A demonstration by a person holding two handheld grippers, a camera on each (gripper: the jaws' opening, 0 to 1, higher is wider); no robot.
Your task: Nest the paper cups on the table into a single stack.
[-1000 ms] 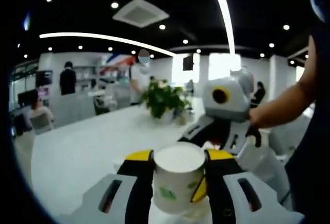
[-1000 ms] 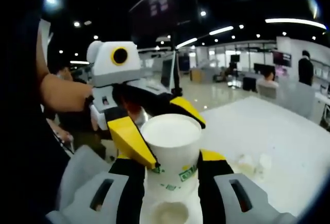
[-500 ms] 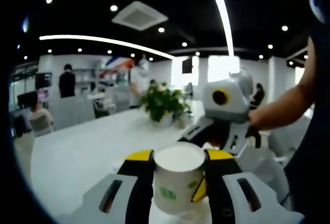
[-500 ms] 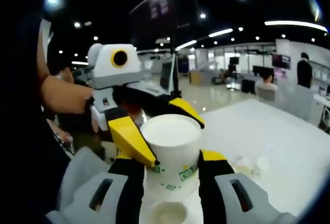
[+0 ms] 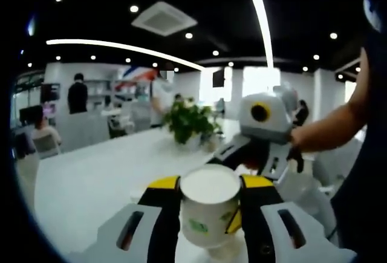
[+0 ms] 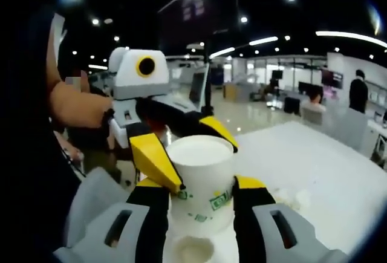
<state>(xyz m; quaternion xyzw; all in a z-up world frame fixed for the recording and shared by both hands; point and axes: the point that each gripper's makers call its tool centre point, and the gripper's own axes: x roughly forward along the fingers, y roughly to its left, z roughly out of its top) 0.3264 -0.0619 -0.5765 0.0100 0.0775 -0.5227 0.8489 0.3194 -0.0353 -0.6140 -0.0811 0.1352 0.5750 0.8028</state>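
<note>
In the left gripper view, a white paper cup (image 5: pixel 210 205) with green print stands upright between the yellow-tipped jaws of my left gripper (image 5: pixel 210 184), which is shut on it. My right gripper (image 5: pixel 251 157) reaches in from the right just behind the cup, held by a bare arm. In the right gripper view, my right gripper (image 6: pixel 201 184) is shut on a white paper cup (image 6: pixel 202 181) with green print. The left gripper (image 6: pixel 184 145) comes in from the left, its yellow fingertips flanking that cup's rim. I cannot tell whether this is one cup or nested cups.
A long white table (image 5: pixel 103 178) runs away to the left, with a potted green plant (image 5: pixel 190 121) on it. Small white blurred things (image 6: pixel 284 198) lie on the table (image 6: pixel 326 172) to the right. People stand and sit in the office far behind.
Both grippers keep the same hold on the cup. The views have drifted only slightly.
</note>
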